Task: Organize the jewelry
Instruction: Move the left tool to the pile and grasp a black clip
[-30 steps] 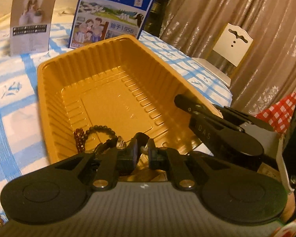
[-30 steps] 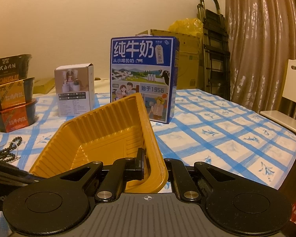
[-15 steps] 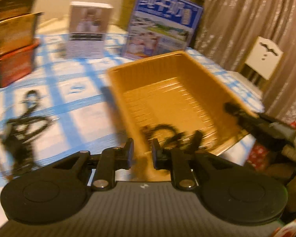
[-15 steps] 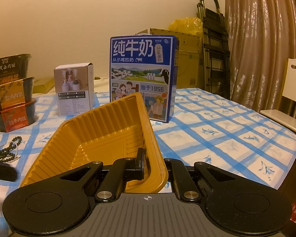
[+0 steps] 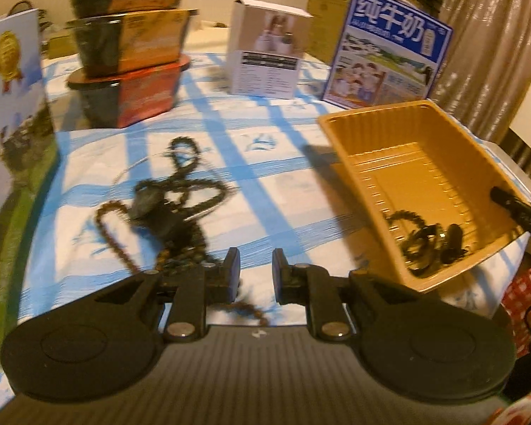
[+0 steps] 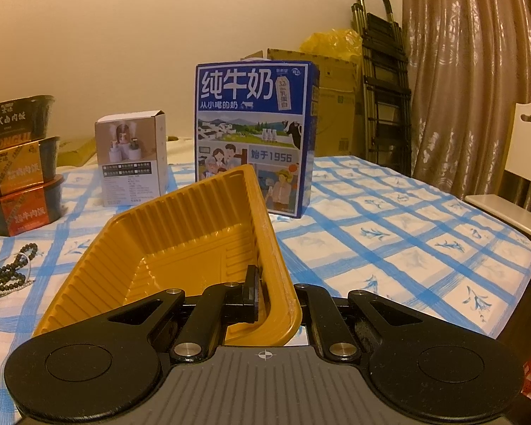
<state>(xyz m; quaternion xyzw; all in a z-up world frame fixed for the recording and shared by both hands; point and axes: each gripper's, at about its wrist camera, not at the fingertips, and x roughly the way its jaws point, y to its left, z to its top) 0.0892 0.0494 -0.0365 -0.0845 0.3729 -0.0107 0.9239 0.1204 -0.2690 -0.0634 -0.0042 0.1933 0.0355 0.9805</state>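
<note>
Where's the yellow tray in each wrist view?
Left wrist: tray at right, on the tablecloth, a few beaded pieces in its near corner.
Right wrist: tray at lower centre, its near rim clamped in the right gripper.
Shared landmark: blue milk carton behind the tray.

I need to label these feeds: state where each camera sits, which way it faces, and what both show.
Left wrist: on the left gripper, open, facing the bead necklaces on the tablecloth; the right gripper's finger shows at right.
Right wrist: on the right gripper, shut on the yellow tray rim, facing the milk carton.
Shared: tray, carton, white box, stacked bowls.
</note>
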